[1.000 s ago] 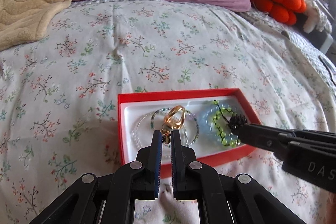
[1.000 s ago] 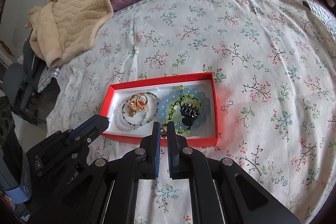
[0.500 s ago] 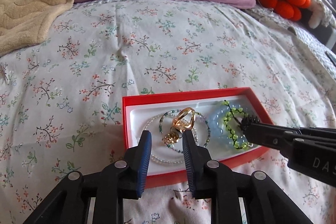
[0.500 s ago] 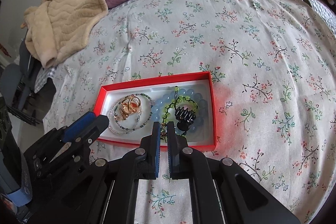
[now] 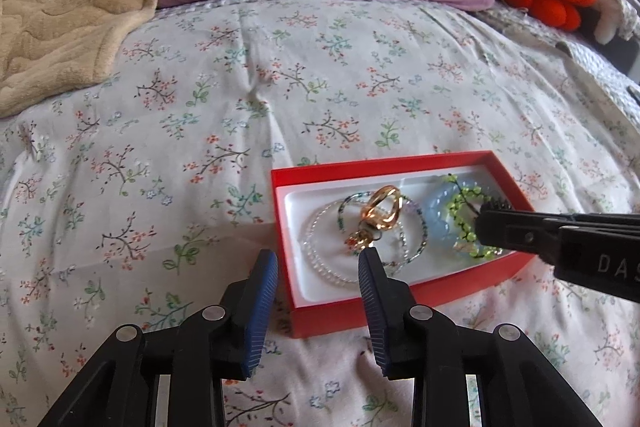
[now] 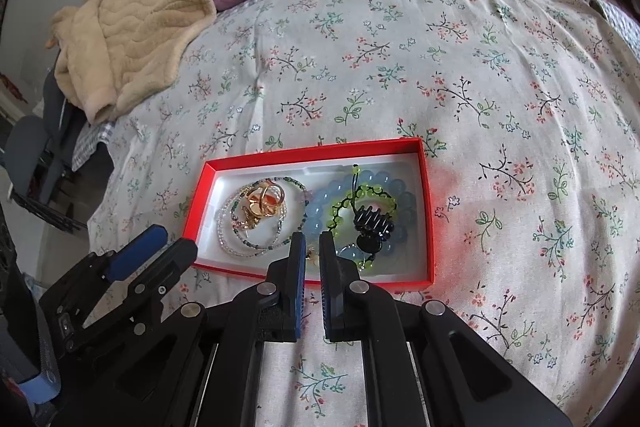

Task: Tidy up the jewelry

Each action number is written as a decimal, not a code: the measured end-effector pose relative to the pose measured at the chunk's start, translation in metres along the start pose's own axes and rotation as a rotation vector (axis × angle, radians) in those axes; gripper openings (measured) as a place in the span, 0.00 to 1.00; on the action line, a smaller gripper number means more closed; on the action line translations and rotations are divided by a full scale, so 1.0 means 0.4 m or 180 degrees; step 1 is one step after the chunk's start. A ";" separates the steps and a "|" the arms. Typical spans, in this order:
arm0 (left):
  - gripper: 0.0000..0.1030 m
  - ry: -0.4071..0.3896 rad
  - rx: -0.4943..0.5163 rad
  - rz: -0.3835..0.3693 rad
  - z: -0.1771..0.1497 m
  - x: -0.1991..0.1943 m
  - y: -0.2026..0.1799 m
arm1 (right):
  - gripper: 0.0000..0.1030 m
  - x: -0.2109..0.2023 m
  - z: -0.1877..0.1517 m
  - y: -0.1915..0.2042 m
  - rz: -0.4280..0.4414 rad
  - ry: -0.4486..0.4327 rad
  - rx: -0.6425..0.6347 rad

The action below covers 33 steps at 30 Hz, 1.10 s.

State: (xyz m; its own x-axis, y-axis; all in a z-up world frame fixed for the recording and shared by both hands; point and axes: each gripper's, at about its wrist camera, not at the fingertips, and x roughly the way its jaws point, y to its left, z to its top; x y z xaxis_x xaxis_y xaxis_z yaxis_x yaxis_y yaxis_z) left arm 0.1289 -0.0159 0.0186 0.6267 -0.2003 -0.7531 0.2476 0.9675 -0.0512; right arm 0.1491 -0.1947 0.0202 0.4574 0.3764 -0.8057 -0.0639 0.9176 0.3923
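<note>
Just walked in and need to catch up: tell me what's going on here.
A person is sorting jewelry into a red box on a floral bedspread, a gripper in each hand. The left gripper has just been opening, jaws apart with nothing between them, above the gold ring and clear bead bracelets. The right gripper is nearly shut, its tips at the box's other end by the blue bead bracelet, green bracelet and black hair clip. Whether it pinches anything is unclear.

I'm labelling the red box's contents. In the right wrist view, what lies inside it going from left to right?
Inside the red box: clear and green beaded bracelets with gold rings on them → pale blue bead bracelet → lime green beaded bracelet → black hair claw.
</note>
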 end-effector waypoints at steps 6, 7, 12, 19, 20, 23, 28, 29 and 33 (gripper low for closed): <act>0.43 0.0031 0.0002 0.0042 -0.004 -0.003 0.008 | 0.42 -0.017 -0.007 -0.001 -0.0060 -0.0029 -0.0082; 0.43 0.0041 -0.0003 0.0043 -0.005 -0.004 0.009 | 0.42 -0.023 -0.009 0.001 -0.0071 -0.0043 -0.0108; 0.47 0.0069 -0.0002 0.0061 -0.013 -0.013 0.007 | 0.43 -0.048 -0.020 0.006 -0.0125 -0.0058 -0.0217; 0.66 0.0122 -0.0039 0.0168 -0.031 -0.040 0.007 | 0.51 -0.088 -0.049 0.004 -0.0297 -0.0038 -0.0326; 0.72 0.0125 -0.0045 0.0203 -0.035 -0.044 0.006 | 0.55 -0.092 -0.052 0.004 -0.0323 -0.0036 -0.0336; 0.82 0.0164 -0.0058 0.0319 -0.050 -0.058 0.004 | 0.63 -0.110 -0.071 0.004 -0.0422 -0.0021 -0.0393; 0.93 0.0250 -0.0115 0.0455 -0.080 -0.079 0.008 | 0.80 -0.131 -0.107 0.009 -0.0596 -0.0013 -0.0486; 0.94 0.0262 -0.0129 0.0465 -0.085 -0.083 0.009 | 0.85 -0.133 -0.112 0.010 -0.0625 -0.0025 -0.0508; 0.99 0.0317 -0.0187 0.0530 -0.105 -0.100 0.011 | 1.00 -0.144 -0.139 0.013 -0.0737 -0.0075 -0.0575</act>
State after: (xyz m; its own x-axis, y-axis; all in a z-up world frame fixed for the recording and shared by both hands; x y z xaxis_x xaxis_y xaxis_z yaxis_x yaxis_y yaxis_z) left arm 0.0738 0.0028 0.0207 0.5785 -0.0235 -0.8153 0.1014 0.9939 0.0433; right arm 0.0731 -0.2044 0.0441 0.4987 0.1530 -0.8532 -0.1112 0.9875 0.1121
